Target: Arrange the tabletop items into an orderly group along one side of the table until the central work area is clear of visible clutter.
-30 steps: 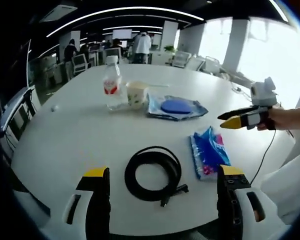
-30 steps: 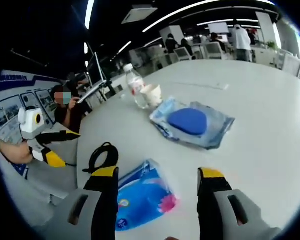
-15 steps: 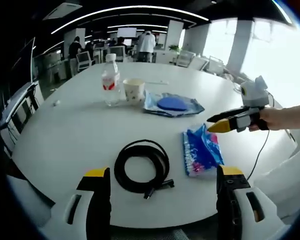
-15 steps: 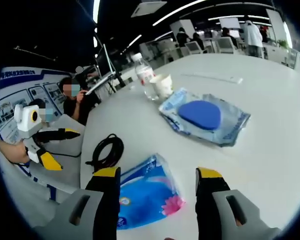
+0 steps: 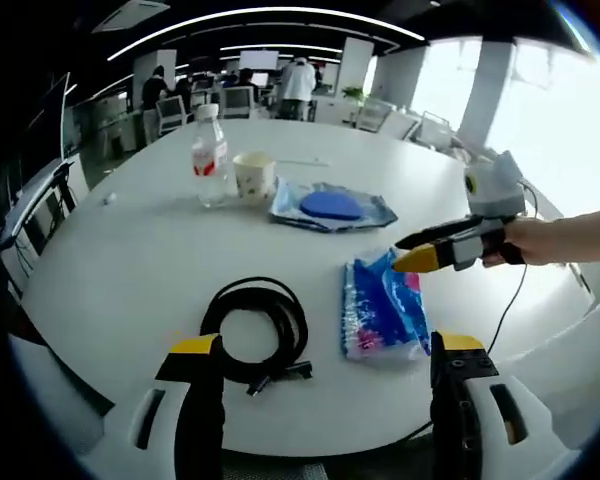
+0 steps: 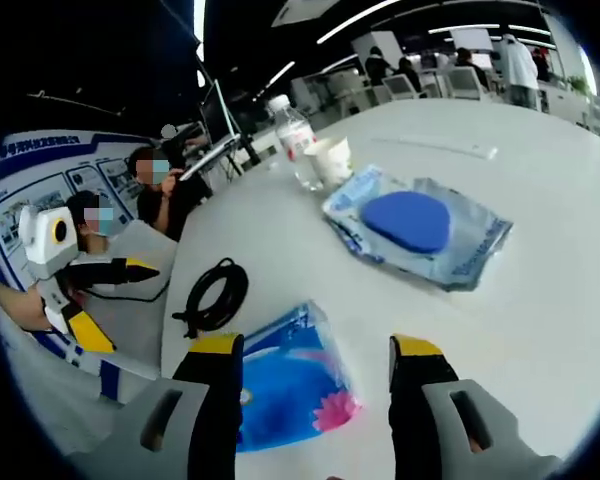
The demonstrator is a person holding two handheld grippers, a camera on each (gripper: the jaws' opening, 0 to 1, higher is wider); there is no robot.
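1. The blue plastic tissue pack with a pink flower print (image 5: 383, 310) lies near the table's near edge, just beyond the right gripper (image 6: 315, 365), whose jaws stand wide apart and hold nothing. In the right gripper view the pack sits partly between those jaws, not yet touched as far as I can judge.
2. The coiled black cable (image 5: 257, 331) lies beside the pack, also near the near edge, a little apart from it.
3. Further in, toward the table's middle: a pale blue clear-film packet with a dark blue rounded pad inside (image 5: 330, 206). Beyond it, a white paper cup (image 5: 254, 176) and a clear plastic water bottle with a red label (image 5: 210, 157) stand upright, just beside each other.
4. A thin white strip (image 6: 435, 147) lies flat past the cup, toward the far edge.
5. Progress, as judged: barely begun. The items are spread from the near edge to mid-table in loose pairs, with no orderly row along one side. All five things remain to be gathered; the pack looks like the first pick.
6. The left gripper (image 5: 315, 365) hangs over the near edge, jaws wide, empty, the cable just ahead of it.
7. Room: the white round table (image 5: 120, 270) is bare on the bottle's side and far across, so open paths exist for sliding things. The pack and cable sit close to the near edge, so a careless push risks a drop.
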